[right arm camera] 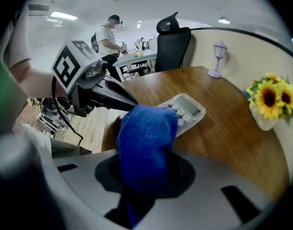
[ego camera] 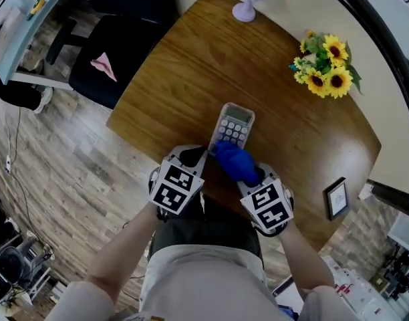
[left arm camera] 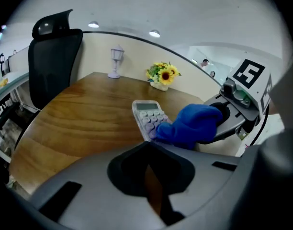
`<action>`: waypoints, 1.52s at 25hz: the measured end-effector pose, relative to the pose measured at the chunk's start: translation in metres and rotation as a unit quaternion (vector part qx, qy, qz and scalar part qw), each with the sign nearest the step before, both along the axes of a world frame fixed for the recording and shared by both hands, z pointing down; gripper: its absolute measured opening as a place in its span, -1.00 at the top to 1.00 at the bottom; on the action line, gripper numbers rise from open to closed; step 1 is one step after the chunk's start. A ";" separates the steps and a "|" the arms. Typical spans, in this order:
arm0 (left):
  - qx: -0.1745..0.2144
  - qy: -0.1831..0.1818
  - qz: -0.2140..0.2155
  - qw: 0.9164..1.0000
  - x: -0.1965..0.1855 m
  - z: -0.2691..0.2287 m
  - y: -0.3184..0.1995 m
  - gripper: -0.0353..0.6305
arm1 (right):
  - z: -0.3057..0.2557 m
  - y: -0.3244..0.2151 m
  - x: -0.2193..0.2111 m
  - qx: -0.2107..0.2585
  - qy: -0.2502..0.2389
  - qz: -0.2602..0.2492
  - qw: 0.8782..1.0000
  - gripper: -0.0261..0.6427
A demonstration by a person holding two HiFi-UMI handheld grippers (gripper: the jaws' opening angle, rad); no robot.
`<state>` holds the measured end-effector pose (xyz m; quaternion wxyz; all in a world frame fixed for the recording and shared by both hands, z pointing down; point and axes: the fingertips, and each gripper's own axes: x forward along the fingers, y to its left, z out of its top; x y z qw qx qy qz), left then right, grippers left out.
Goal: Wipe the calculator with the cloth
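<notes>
While you stand at the near edge of the wooden table (ego camera: 184,79), the black chair (ego camera: 121,42) sits off to your far left, beside the table's left side. Your left gripper (ego camera: 202,154) has its jaws pressed together with nothing between them, the tips right at the calculator's (ego camera: 235,121) near left corner; whether they touch it is not clear. The calculator lies flat near the table's front edge, display end away from you. The blue cloth (ego camera: 235,162) covers its nearest keys. Your right gripper (ego camera: 255,178) pinches that cloth, which bulges out past the jaws onto the keys. Farther right, a bunch of sunflowers (ego camera: 325,67) stands by the wall, and a small picture frame (ego camera: 337,198) rests near the right edge.
</notes>
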<state>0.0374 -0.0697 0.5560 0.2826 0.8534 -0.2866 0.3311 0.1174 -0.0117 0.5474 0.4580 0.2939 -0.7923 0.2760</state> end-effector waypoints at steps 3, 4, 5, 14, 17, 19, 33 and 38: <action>0.005 -0.006 0.004 1.000 -0.003 -0.012 0.002 0.89 | -0.008 0.000 0.016 -0.001 0.008 0.025 1.000 0.63; 0.008 -0.009 0.006 1.000 -0.005 -0.017 0.002 0.89 | -0.012 -0.002 0.021 0.003 0.013 0.033 0.999 0.63; 0.013 -0.013 0.006 1.000 -0.007 -0.022 0.002 0.89 | -0.017 -0.005 0.026 0.010 0.019 0.040 0.999 0.63; 0.052 -0.001 -0.022 0.998 -0.017 -0.093 -0.022 0.89 | -0.104 -0.047 0.046 0.100 -0.001 0.106 0.989 0.62; 0.079 0.005 -0.032 0.996 -0.019 -0.121 -0.036 0.89 | -0.139 -0.064 0.049 0.135 -0.018 0.122 0.983 0.62; 0.094 0.014 -0.038 0.995 -0.017 -0.141 -0.047 0.89 | -0.162 -0.078 0.053 0.158 -0.031 0.135 0.978 0.62; 0.241 0.103 -0.071 0.963 -0.010 -0.325 -0.096 0.89 | -0.344 -0.110 0.046 0.344 -0.100 0.119 0.926 0.62; 0.316 0.093 -0.052 0.943 -0.013 -0.381 -0.094 0.89 | -0.396 -0.107 0.048 0.401 -0.132 0.137 0.896 0.62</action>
